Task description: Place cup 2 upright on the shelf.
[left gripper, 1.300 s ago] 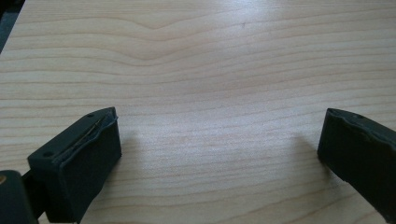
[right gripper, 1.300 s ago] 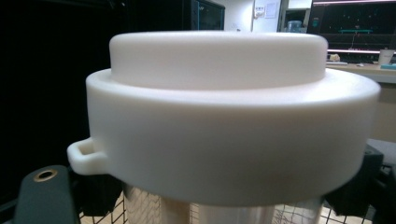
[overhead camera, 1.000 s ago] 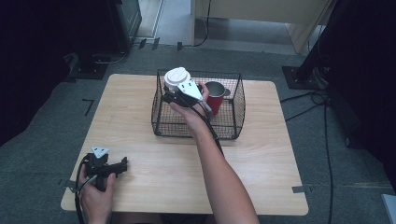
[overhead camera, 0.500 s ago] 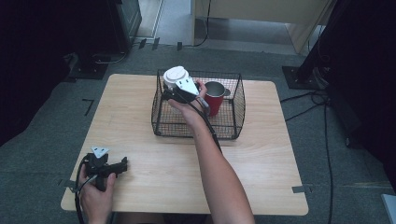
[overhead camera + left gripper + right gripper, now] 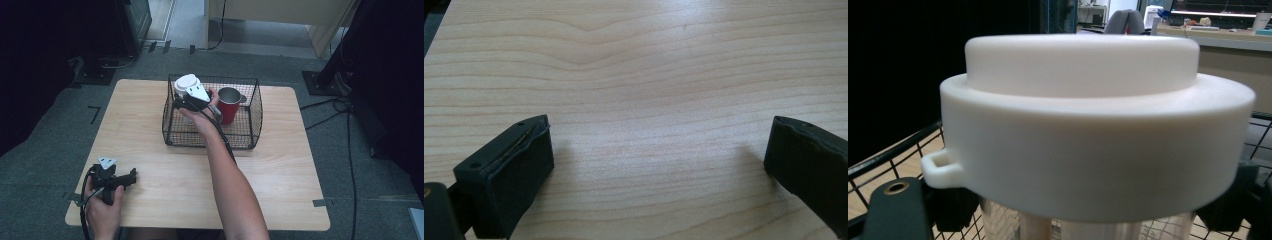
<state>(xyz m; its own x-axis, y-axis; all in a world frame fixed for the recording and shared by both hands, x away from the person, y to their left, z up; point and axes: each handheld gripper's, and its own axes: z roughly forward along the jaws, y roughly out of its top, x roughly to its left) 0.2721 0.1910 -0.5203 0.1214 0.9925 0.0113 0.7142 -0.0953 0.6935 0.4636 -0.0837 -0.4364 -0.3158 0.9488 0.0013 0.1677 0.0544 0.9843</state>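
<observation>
Right gripper holds a clear container with a white lid over the left end of the wire basket, jaws pinched on the clear body just under the lid; in the right gripper view the black pads sit at either side below the lid's rim, and basket wire runs behind and below. From the high view the lid stands level with or slightly above the basket's top rim, near its back-left corner, so the container reads as partly inside, not yet set down; its base is hidden by the hand. A red mug with a metal inside stands in the basket just to the right of the hand, near but apart from the container. Left gripper rests on the table at the near-left corner, jaws spread wide over bare wood with nothing between them. Judgement: the step in hand is lowering the container into the basket. To do it well: keep it upright, come down straight along the left wall, stay off the mug, and keep the small tab on the lid from snagging the wire. Hold the pinch until the base meets the mesh floor, then open and lift straight out, since the mesh may let a narrow base rock.
</observation>
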